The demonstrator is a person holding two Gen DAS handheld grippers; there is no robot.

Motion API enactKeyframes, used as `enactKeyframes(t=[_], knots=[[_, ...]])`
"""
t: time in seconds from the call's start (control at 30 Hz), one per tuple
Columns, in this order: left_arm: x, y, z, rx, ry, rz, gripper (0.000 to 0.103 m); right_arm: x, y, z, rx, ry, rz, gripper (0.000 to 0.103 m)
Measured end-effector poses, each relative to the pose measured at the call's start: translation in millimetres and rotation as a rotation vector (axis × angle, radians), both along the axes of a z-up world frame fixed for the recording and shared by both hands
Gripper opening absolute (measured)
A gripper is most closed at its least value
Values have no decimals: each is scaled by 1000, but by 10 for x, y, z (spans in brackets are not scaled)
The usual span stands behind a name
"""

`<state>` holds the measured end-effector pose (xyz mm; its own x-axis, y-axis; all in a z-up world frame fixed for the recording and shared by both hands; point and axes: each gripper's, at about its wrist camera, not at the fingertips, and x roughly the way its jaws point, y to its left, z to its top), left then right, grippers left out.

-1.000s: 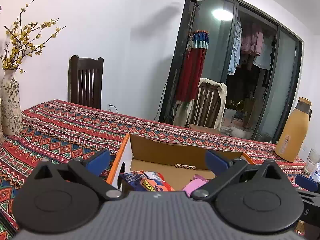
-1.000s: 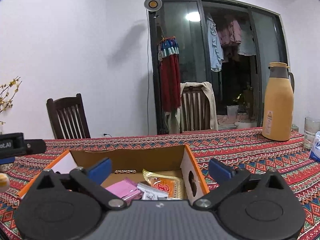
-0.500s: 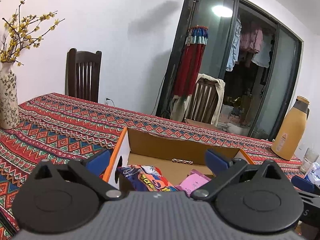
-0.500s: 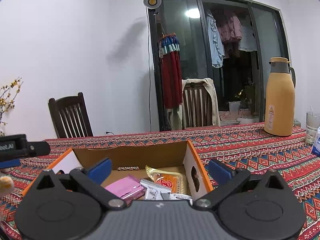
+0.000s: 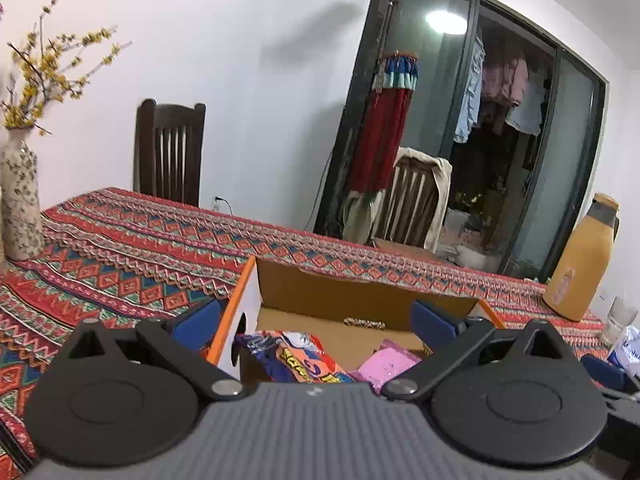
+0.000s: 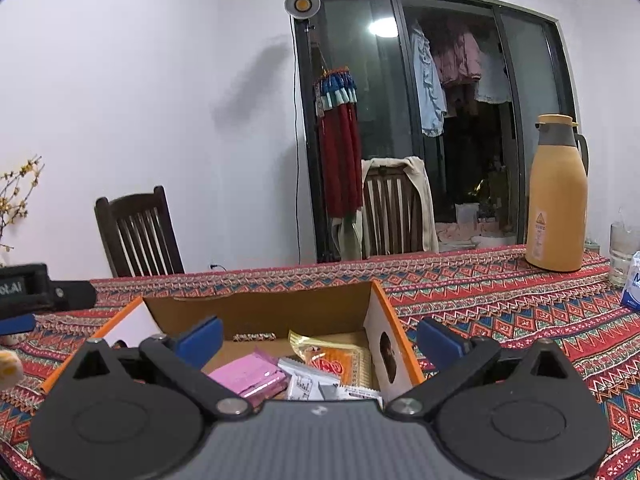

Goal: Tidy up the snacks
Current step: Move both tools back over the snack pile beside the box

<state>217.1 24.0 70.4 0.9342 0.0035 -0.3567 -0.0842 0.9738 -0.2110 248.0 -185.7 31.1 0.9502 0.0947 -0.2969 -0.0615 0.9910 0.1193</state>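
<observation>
A long bench [image 5: 120, 248] draped in a red, blue and green zigzag-patterned cloth carries an open cardboard box [image 5: 340, 300] with orange-edged flaps, the landmark for everything here. Beyond the box, a dark wooden chair [image 5: 170, 152] stands against the white wall, and a second chair [image 6: 394, 208] hung with a pale garment faces the dark glass doors. Far to the right of the box an orange thermos jug [image 6: 556, 196] stands upright on the bench, with a drinking glass [image 6: 622, 254] just beside it and a white-and-blue packet [image 6: 632, 284] at the frame's edge. Far to the left of the box a patterned vase [image 5: 18, 200] holds yellow-flowered branches.

Inside the box lie the snacks: a blue-and-orange bag [image 5: 296, 356] against the left wall, a pink packet [image 6: 248, 376] near the middle, white wrappers [image 6: 308, 380] beside it, and an orange-and-yellow packet [image 6: 332, 356] against the right wall. A small speckled bar [image 5: 364, 323] rests by the far wall.

The left tool [image 5: 316, 320] hovers at the near left corner of the box, its blue-padded fingers spread wide and holding nothing. The right tool [image 6: 318, 338] hovers at the near right corner, likewise spread and empty, one finger over the box interior and the other outside the right wall.
</observation>
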Motion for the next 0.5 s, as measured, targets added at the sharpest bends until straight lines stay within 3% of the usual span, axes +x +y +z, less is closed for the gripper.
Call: enactKeyframes(t=[0.23,0.5], knots=[[-289,14,164,-11,-17,9,103,-208,-10,155,15,-26,34,103],[-643,81,82,10,24,-17,103,-781,-111,80,-30,2,45,103]])
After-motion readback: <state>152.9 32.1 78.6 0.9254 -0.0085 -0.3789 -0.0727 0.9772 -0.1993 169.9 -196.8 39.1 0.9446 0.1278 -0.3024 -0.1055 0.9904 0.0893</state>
